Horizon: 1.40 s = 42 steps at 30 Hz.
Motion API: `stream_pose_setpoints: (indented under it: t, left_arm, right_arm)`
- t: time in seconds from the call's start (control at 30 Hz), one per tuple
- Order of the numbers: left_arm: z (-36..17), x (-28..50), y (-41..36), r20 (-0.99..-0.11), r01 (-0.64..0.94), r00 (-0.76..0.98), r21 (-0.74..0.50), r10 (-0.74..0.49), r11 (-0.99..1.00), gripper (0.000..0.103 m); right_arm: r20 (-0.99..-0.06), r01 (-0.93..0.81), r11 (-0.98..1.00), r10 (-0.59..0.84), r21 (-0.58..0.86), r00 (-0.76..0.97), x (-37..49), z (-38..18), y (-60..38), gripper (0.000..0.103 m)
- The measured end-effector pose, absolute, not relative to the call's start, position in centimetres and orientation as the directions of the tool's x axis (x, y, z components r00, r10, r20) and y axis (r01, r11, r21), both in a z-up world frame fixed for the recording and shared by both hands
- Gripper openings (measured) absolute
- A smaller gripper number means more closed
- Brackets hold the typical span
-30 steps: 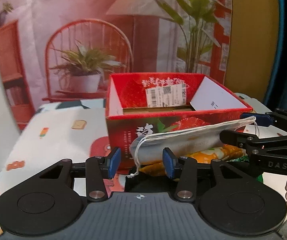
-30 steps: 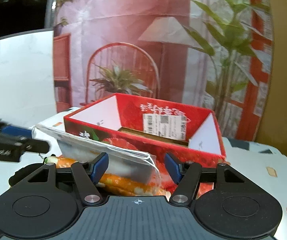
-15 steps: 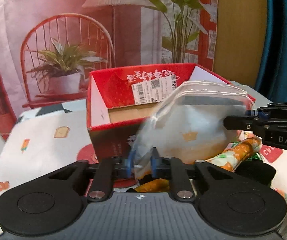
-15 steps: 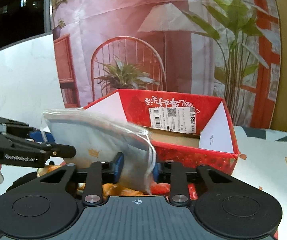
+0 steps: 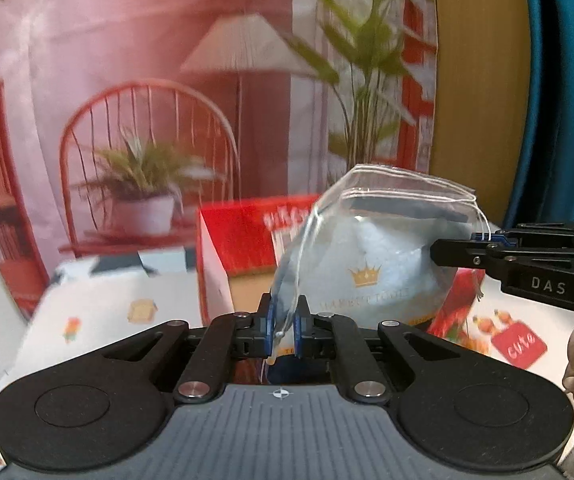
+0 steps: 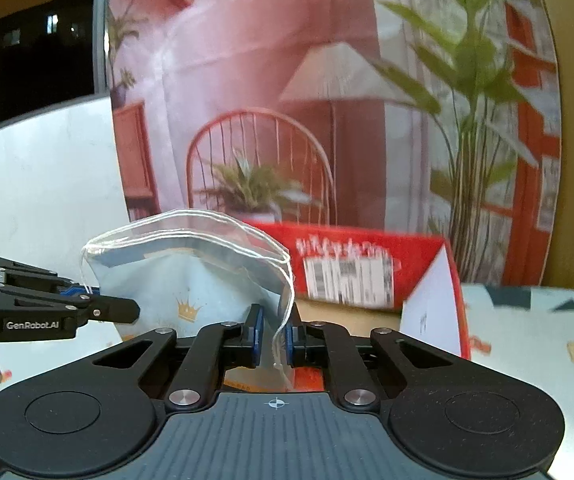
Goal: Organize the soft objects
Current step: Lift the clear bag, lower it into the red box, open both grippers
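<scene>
Printed backdrop (image 5: 159, 80), teal curtain (image 5: 559, 80), patterned tablecloth (image 5: 107, 304)

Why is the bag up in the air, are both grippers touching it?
Touching. In the left wrist view the left gripper pinches one edge of the bag. In the right wrist view the right gripper pinches the other edge.

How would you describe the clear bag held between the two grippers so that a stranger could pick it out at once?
Find the red cardboard box on the patterned tablecloth. In front of it, a clear drawstring bag hangs between the left gripper and the right gripper, each shut on one end. Its transparent film, white cord and gold crown on pale blue contents set it apart.
</scene>
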<state>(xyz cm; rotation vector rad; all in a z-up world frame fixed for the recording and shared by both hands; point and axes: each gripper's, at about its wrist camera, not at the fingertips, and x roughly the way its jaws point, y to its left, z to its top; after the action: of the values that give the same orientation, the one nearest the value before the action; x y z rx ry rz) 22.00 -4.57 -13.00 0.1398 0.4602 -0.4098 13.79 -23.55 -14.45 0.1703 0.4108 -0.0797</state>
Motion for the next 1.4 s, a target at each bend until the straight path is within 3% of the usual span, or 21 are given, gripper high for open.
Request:
stream_pose_setpoints:
  t: [0.43, 0.53, 0.83, 1.0, 1.27, 1.4]
  left_arm:
    - [-7.3, 24.8, -6.6, -0.298, 0.389, 0.886, 0.062, -0.355, 0.919, 0.011]
    - [-8.2, 27.3, -7.5, -0.368, 0.390, 0.860, 0.027, -0.354, 0.920, 0.011]
    - [-12.7, 30.6, -9.6, -0.515, 0.384, 0.785, -0.033, -0.345, 0.923, 0.011]
    - [-14.3, 32.6, -10.9, -0.592, 0.421, 0.744, 0.053, -0.311, 0.906, 0.011]
    - [-17.3, 37.0, -10.7, -0.717, 0.419, 0.641, 0.027, -0.274, 0.908, 0.011]
    - [-17.9, 38.8, -10.6, -0.734, 0.420, 0.620, 0.013, -0.276, 0.907, 0.011]
  right_arm:
    - [-0.298, 0.121, 0.989, -0.091, 0.083, 0.950, 17.3, -7.9, -25.2, 0.008]
    - [-0.309, 0.157, 0.982, -0.117, 0.107, 0.944, 18.6, -8.5, -26.2, 0.008]
    - [-0.478, 0.223, 0.967, -0.139, 0.124, 0.868, 20.8, -13.9, -27.9, 0.008]
    - [-0.545, 0.257, 0.946, -0.111, 0.198, 0.831, 22.1, -15.5, -29.6, 0.008]
    - [-0.698, 0.216, 0.952, -0.002, 0.219, 0.716, 25.1, -18.9, -30.6, 0.008]
    - [-0.721, 0.201, 0.955, 0.021, 0.220, 0.693, 26.8, -19.6, -31.4, 0.009]
